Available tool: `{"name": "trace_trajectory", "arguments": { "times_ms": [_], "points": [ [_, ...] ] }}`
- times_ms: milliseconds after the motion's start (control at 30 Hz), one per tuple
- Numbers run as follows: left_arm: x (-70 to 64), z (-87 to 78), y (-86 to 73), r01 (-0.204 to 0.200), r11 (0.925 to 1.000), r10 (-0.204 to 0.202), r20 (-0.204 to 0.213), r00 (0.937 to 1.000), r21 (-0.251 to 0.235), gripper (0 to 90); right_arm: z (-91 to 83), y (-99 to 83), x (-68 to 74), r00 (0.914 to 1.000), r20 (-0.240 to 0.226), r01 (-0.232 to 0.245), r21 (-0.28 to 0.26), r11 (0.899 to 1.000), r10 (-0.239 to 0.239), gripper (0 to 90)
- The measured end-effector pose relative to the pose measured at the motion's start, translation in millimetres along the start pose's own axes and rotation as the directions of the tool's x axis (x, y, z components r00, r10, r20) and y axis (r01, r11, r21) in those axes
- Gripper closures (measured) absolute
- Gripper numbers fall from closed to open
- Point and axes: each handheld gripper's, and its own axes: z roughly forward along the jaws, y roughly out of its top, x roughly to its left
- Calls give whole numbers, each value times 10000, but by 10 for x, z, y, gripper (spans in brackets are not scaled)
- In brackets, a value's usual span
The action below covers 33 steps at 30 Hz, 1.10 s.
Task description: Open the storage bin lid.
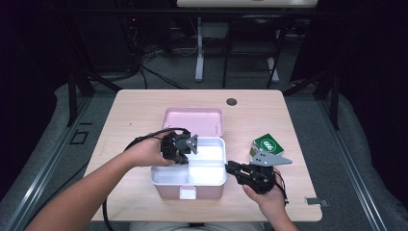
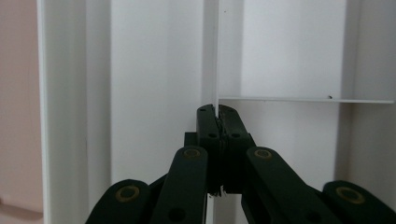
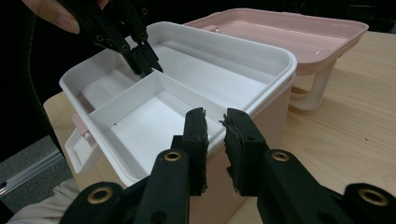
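Sitting mid-tabletop [image 1: 144,103], the pink box [image 1: 186,188] holds a white tray [image 1: 211,179], and the left tongs [image 1: 188,150] are clenched on its divider wall [image 2: 216,56]. Right tongs [image 3: 215,122] hover at the tray's rim, slightly parted, gripping nothing. Green carton [image 1: 267,143] nearby.

A pink box [image 1: 192,118] holds a white tray [image 1: 207,168]; the small carton [image 1: 265,144] is green.
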Motion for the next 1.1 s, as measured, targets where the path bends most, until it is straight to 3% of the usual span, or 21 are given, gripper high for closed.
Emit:
{"name": "trace_trajectory", "arguments": {
  "times_ms": [267, 667, 967, 1100],
  "points": [
    [-44, -24, 96, -93, 9972, 121, -387, 9992, 738, 893, -6, 2, -7, 10000, 7, -36, -43, 10000, 36, 780],
    [-82, -173, 111, -160, 9980, 212, -848, 9962, 607, 899, -70, 28, -52, 9998, 142, -103, -286, 9995, 108, 776],
    [-180, -388, 79, -315, 9972, 411, -1454, 9885, 678, 899, -136, 42, -103, 9989, 231, -388, -561, 9977, 401, 766],
    [-200, -497, -2, -134, 9980, 237, -1675, 9856, 623, 899, -129, 38, -110, 9990, 259, -362, -527, 9980, 376, 765]
  ]
}}
